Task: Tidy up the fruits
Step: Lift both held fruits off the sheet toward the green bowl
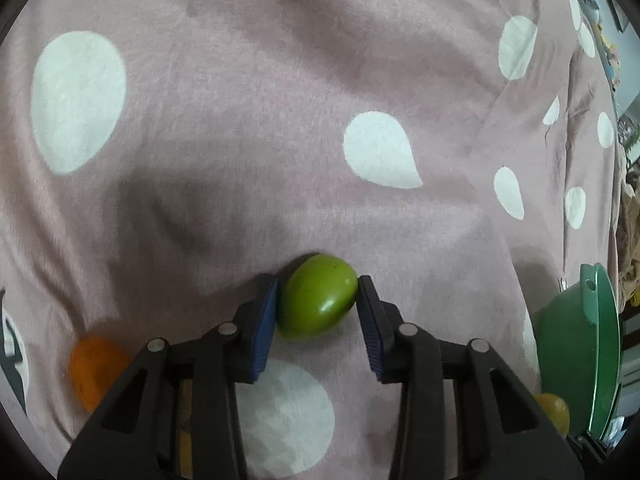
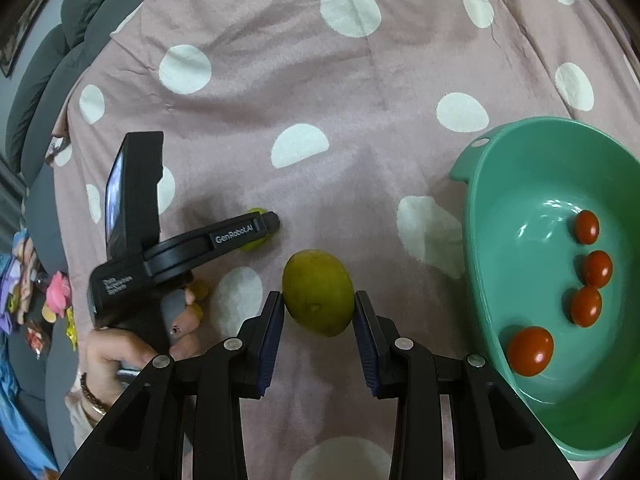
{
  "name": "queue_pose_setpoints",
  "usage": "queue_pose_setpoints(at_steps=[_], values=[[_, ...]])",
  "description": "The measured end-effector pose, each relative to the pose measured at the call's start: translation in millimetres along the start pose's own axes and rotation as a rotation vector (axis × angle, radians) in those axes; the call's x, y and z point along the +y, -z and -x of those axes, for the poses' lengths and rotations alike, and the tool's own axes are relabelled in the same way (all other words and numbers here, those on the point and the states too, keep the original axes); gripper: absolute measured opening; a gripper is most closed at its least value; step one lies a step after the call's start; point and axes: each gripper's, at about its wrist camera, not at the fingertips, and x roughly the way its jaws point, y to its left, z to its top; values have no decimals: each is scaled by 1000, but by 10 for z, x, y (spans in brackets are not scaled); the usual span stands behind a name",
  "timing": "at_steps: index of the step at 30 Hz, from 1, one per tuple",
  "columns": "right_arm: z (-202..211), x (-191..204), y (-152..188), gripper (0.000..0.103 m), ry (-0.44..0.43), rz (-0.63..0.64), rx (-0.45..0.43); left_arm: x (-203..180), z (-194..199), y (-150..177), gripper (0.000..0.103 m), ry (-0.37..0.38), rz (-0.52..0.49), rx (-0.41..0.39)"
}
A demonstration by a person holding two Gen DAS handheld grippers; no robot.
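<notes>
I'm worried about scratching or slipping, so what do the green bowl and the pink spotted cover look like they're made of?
The green bowl looks like moulded plastic, smooth and glossy: bright highlights sit on its inner wall and its rim has a moulded hole. The pink spotted cover looks like soft, matt fabric, probably brushed or fleecy: it creases and folds and shows no shine. Neither material is certain from the pictures alone.

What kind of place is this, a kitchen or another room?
Probably a bedroom or living room, not a kitchen: the fruit lies on a soft pink dotted blanket, with dark cushions and small toys beside it.
</notes>
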Motion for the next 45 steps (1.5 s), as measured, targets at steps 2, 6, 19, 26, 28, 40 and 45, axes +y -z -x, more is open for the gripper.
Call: queue_pose_setpoints(at_steps=[2, 6, 19, 26, 28, 40, 45], values=[[5, 6, -3, 36, 3, -3, -2, 5, 82, 69, 38, -8, -5, -1], [-14, 0, -27, 36, -3, -7, 5, 73, 422, 246, 38, -33, -9, -27], [-33, 117, 54, 36, 17, 45, 19, 438, 1369, 1071, 38, 2, 172, -134], [-18, 166, 93, 36, 1, 63, 36, 481, 1526, 1284, 38, -5, 210, -196], [-4, 130, 86, 36, -2, 40, 32, 486, 1557, 1290, 38, -2, 213, -206], [-21, 355, 97, 36, 65, 142, 47, 337, 1419, 1291, 39, -39, 117, -173], [-11, 453, 117, 36, 59, 177, 46, 321, 1403, 1300, 39, -41, 103, -168]])
